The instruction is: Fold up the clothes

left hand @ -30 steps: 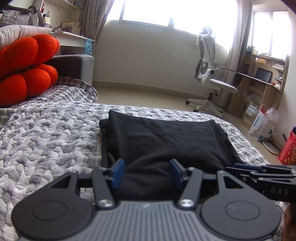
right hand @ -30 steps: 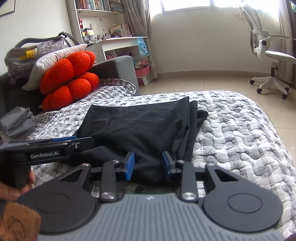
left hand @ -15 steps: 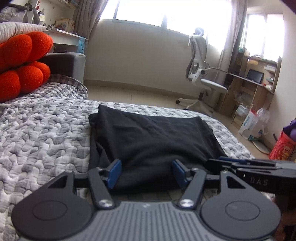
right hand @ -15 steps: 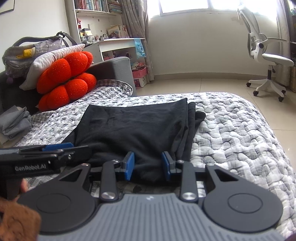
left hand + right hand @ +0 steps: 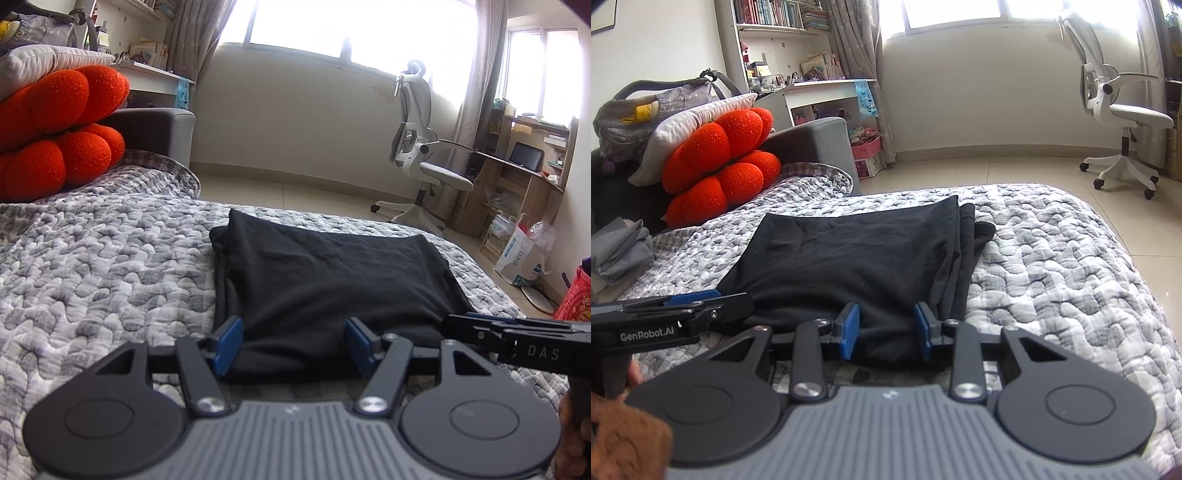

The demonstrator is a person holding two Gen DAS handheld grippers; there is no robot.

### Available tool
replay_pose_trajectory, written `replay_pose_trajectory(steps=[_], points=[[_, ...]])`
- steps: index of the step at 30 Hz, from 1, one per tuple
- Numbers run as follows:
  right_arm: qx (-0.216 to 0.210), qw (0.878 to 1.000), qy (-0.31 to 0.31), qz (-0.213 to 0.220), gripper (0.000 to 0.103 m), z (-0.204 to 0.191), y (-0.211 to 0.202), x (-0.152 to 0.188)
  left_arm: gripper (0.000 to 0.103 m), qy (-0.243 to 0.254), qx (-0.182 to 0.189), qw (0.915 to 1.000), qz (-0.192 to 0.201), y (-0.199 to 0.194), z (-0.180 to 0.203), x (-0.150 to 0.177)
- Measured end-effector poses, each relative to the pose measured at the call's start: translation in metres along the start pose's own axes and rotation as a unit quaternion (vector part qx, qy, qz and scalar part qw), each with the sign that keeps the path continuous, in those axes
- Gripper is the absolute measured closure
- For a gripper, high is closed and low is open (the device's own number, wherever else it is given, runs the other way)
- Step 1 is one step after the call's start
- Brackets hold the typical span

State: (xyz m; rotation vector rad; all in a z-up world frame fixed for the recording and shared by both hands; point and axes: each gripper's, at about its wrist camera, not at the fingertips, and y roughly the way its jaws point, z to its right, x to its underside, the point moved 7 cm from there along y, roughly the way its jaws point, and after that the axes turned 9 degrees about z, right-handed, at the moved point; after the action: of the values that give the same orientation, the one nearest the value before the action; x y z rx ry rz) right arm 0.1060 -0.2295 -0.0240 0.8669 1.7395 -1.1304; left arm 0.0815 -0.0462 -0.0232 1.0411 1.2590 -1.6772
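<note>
both tongs poised at the near hem of a part-folded black garment

the left tongs [image 5: 293, 345] stand apart, their jaws having just been opening, with the near edge of the black garment [image 5: 332, 280] between the blue pads but not pinched. the right tongs [image 5: 884, 332] sit narrower, also apart, straddling the same hem without pressing it, as far as the view shows. both are set side by side at that edge, likely to lift it for another fold away from the person. the garment lies flat on the grey quilted bed [image 5: 1071, 258], layers stacked along one side. beyond it rest an orange cushion [image 5: 720, 162] and a white office chair [image 5: 417, 147].
</note>
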Motion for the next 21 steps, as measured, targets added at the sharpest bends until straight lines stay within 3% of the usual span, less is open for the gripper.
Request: replay_pose_trajectory(steps=[11,19,20,21], points=[[-0.013,1.0,0.028,-0.001,0.069,0.008,-0.004,-0.002,0.042,-0.02,0.01,0.9998,0.002,-0.002,-0.006,0.0],[0.007,1.0,0.021,-0.003,0.069,0.014,-0.012,-0.002,0.042,-0.028,0.018,0.9994,0.004,-0.002,-0.006,0.0],[0.015,1.0,0.024,-0.004,0.066,0.018,-0.013,-0.002,0.042,-0.028,0.019,0.9994,0.004,-0.002,-0.006,0.0],[0.038,0.999,0.033,-0.004,0.054,0.026,-0.014,-0.001,0.041,-0.029,0.02,0.9994,0.004,-0.002,-0.007,0.0]])
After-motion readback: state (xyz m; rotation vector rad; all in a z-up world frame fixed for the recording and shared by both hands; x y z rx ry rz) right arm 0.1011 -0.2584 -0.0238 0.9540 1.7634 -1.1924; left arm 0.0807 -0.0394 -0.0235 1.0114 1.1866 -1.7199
